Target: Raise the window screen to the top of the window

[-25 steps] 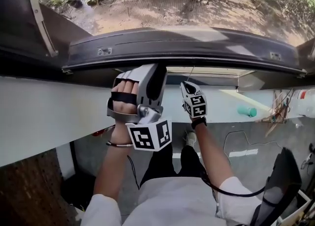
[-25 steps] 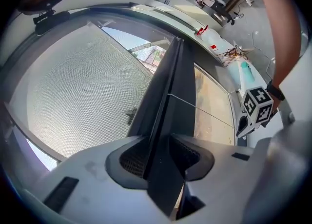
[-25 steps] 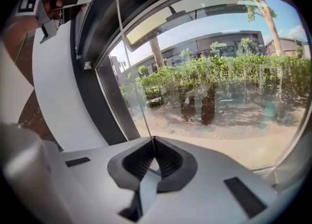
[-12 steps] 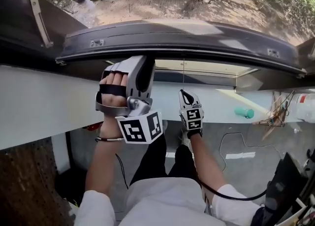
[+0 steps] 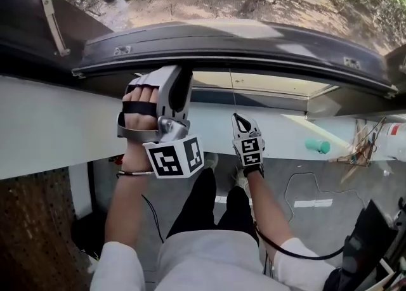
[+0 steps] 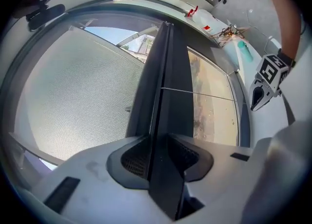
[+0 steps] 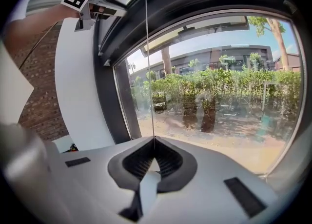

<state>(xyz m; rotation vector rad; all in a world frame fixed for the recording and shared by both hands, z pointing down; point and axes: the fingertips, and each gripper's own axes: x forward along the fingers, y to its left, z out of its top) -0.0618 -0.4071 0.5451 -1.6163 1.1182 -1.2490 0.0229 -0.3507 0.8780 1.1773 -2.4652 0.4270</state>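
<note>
Clamps the left claw (image 5: 176, 73) across the dark bottom rail (image 5: 266, 45) of the window screen (image 6: 83, 86). Has just been closing those jaws. Stands them fairly wide, with the rail filling the gap between them and both pads pressed against it. Seen along the left claw (image 6: 158, 137), puts the rail (image 6: 168, 71) straight ahead, running away from the tips, with the grey mesh on the left of the claw and bare glass (image 6: 214, 101) on its right.

Pinches a thin pull cord (image 7: 148, 67) in the right claw (image 7: 154, 139), with jaws drawn together to a narrow slit on it. Stretches taut from those tips straight up to the rail above. From the head view, sets the right claw (image 5: 236, 116) lower than the left claw and off to its right, near but not touching, with the cord (image 5: 233, 93) between it and the rail.

Beneath both claws, shows a white ledge (image 5: 51, 125) along the foot of the window.
</note>
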